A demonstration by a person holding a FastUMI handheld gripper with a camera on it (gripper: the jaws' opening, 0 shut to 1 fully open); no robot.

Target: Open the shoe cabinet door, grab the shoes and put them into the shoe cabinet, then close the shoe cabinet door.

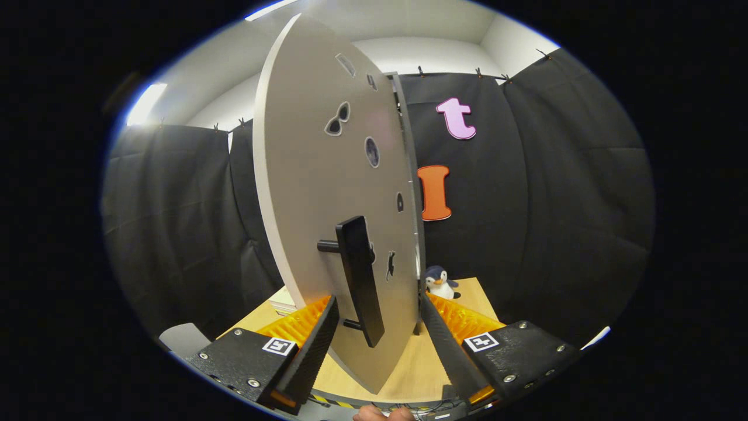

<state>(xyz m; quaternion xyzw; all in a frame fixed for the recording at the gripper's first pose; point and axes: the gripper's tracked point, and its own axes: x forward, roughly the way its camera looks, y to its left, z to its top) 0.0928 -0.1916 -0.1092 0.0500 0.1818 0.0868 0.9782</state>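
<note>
The shoe cabinet door (315, 193), pale grey with small stickers, stands swung out toward me, its face turned to my left finger. Its black bar handle (359, 280) sticks out from the lower part of the door, just inside my left fingertip (330, 310). My gripper (378, 299) is open, with the door's lower part and the handle in the wide gap between the fingers. Whether either finger touches the handle I cannot tell. My right fingertip (429, 313) lies by the door's far edge, where the cabinet's side (409, 175) shows as a thin strip.
A wooden tabletop (409, 362) lies under the door. A small penguin plush (439, 282) sits on it beyond my right finger, near the black cloth wall. Something flat and white (283, 301) lies past my left finger. A hand (383, 414) shows below the gripper.
</note>
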